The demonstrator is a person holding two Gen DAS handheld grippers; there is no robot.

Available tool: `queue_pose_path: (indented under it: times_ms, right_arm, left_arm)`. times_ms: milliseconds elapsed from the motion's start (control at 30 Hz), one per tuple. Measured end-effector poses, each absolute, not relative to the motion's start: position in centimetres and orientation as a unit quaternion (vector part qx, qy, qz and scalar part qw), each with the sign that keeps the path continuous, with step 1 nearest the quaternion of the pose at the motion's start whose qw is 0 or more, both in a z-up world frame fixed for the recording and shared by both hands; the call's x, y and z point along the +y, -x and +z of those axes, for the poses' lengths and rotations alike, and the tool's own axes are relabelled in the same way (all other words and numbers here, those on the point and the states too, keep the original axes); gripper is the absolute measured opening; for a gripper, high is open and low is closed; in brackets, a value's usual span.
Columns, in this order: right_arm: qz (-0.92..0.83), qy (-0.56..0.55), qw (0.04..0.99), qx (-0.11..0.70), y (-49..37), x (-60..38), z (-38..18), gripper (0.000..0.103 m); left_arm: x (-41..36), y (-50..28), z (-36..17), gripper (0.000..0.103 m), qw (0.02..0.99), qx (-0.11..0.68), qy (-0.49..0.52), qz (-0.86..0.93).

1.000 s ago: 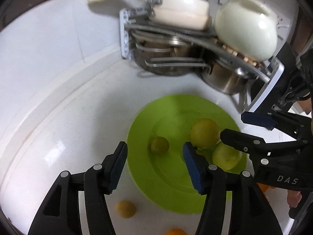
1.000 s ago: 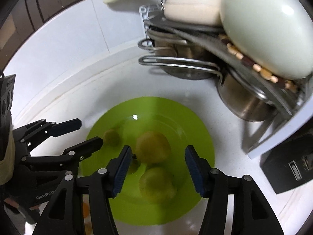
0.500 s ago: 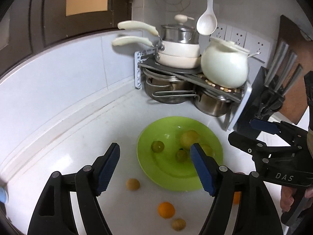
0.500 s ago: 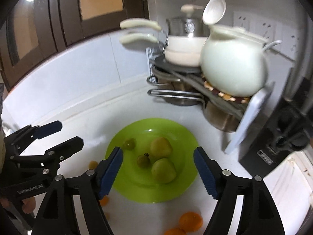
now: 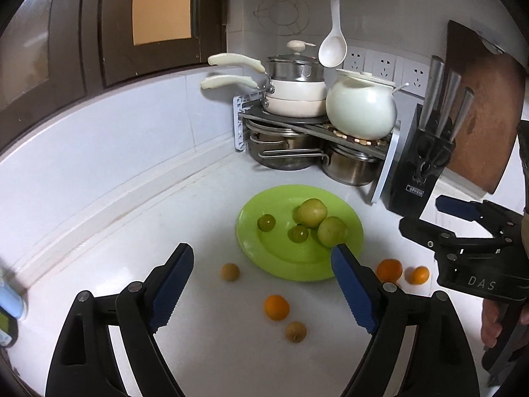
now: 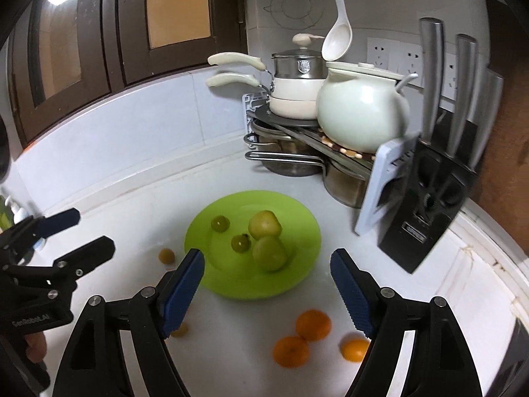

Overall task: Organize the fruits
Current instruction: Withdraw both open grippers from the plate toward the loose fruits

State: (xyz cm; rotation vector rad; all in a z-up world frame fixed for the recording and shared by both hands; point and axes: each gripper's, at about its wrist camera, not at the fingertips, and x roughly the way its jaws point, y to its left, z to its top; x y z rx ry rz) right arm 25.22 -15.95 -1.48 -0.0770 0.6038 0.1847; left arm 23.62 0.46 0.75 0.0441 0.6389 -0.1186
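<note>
Pulling back: both hand-held grippers now sit higher and farther from the green plate (image 5: 350, 248) than a second ago, when they were low over it, close to the fruit.
Meaning for the task: the green fruits look sorted, so I judge the loose ones on the worktop (image 5: 115, 238) come next.
Left hand-held gripper (image 5: 263, 284): jaws spread wide, holding nothing, hovering over the near worktop.
Right hand-held gripper (image 6: 266, 284): likewise wide open and empty (its fingers frame the near rim of the plate).
On the plate: two larger green fruits (image 5: 312, 212) touching each other, and two small dark-green ones (image 5: 266, 222) to their left, one of which has come to rest near the plate's middle within the last second.
Loose fruit: three oranges (image 6: 313, 325) on the worktop near and to the right of the plate; in the left view one orange (image 5: 276, 307) lies nearer the middle.
Small tan fruits: one (image 5: 230, 271) just left of the plate's near edge, another (image 5: 296, 331) nearer the camera.
Shapes and surfaces: all the fruit is round and would roll; orange skin looks matt, green skins smooth with a slight sheen.
Plate: shallow, glossy, probably plastic, with a broad sloping rim.
Worktop: white, polished, reflective, offering little friction.
Far corner: steel pots under a rack (image 5: 383, 168), a white glazed pot (image 5: 360, 112) above, and a black knife block (image 5: 420, 178) to the right.
</note>
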Motion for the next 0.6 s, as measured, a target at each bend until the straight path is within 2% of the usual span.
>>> queue_pose_path:
  times_ms: [367, 600]
  right_arm:
    - [0.054, -0.002, 0.957, 0.284, -20.9, -18.5, -2.6, 0.079]
    - [0.049, -0.009, 0.949, 0.311, -19.4, -19.5, -5.3, 0.079]
  left_arm:
    - [-0.3, -19.3, -0.5, 0.088, 0.953, 0.298, -0.01, -0.046]
    - [-0.7, -17.5, -3.0, 0.088, 0.951, 0.306, -0.01, -0.04]
